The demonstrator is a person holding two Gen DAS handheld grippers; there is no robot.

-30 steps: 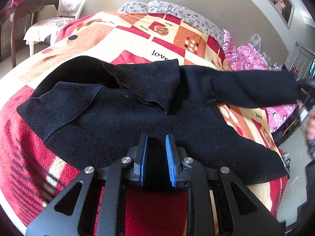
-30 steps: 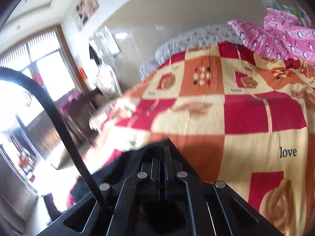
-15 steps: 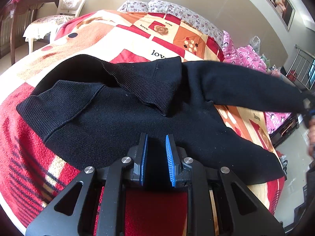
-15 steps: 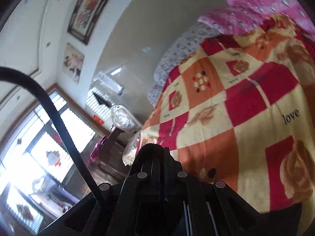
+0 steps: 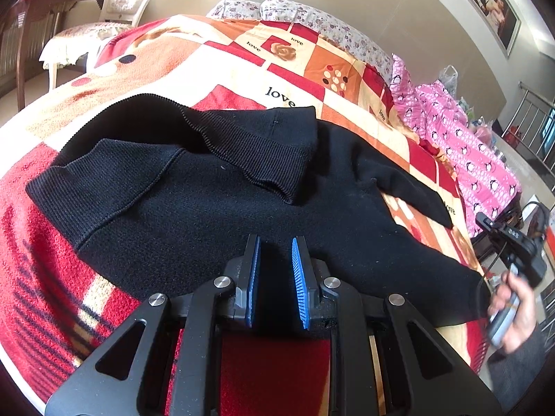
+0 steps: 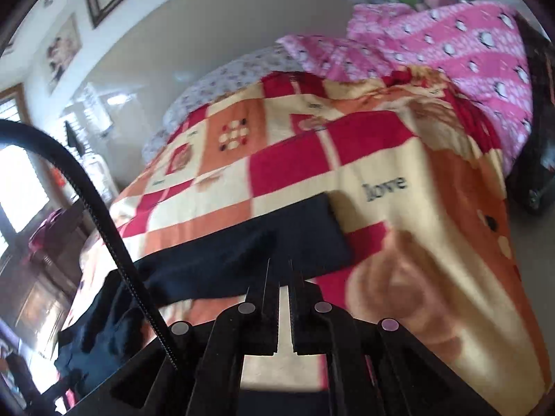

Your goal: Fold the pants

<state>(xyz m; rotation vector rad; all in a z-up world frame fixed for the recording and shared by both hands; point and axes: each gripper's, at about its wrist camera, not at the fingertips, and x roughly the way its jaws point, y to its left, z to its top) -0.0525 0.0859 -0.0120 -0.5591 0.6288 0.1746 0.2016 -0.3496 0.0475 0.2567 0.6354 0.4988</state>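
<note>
Black knit pants [image 5: 242, 215] lie spread across the patchwork blanket [image 5: 208, 69], the ribbed waistband folded over at the far side. My left gripper [image 5: 275, 242] is shut on their near edge, black cloth filling the gap between its blue pads. One pant leg [image 6: 277, 242] lies flat on the blanket, running right. My right gripper [image 6: 279, 267] hovers just short of that leg's end, its jaws together with only a thin slit and nothing in them. In the left wrist view the right gripper [image 5: 485, 222] sits off the bed's right edge in a person's hand [image 5: 517, 305].
A pink penguin-print quilt [image 5: 468, 152] is heaped along the bed's far right side. Floral pillows [image 5: 295, 14] line the head of the bed. A white chair [image 5: 114, 10] stands at the far left and a metal railing [image 5: 534, 121] at the right.
The pant leg that was held up and stretched to the right now lies on the blanket. My right gripper has let go of it and dropped lower. The left gripper stays put.
</note>
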